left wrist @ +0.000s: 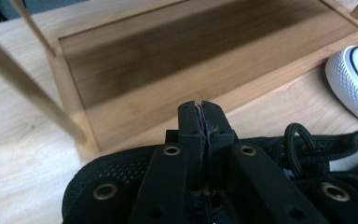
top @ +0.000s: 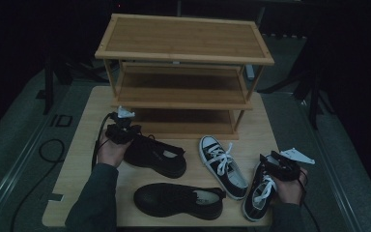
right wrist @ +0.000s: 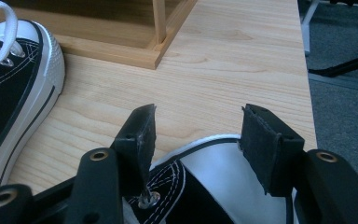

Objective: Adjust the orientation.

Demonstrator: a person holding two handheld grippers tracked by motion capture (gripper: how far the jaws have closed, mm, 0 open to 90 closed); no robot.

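**Black shoe pinched at the left, sneaker under spread jaws at the right**

Your left gripper [top: 124, 129] had its jaws pressed together on the heel collar of the far black mesh shoe [top: 157, 157], whose long axis ran rightward along the bench [top: 77, 159], just near the wooden rack [top: 183, 72]. Your right gripper [top: 276, 165] held its jaws spread over the canvas sneaker [top: 258, 193], not pinching it.

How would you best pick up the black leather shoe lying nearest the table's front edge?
Grip the black leather shoe by the thin wall of its collar, one jaw inside the opening near the heel, one outside, coming down from above. It lies upright on its sole with the opening facing up and its heel toward the right, and the body looks too wide for the jaws.
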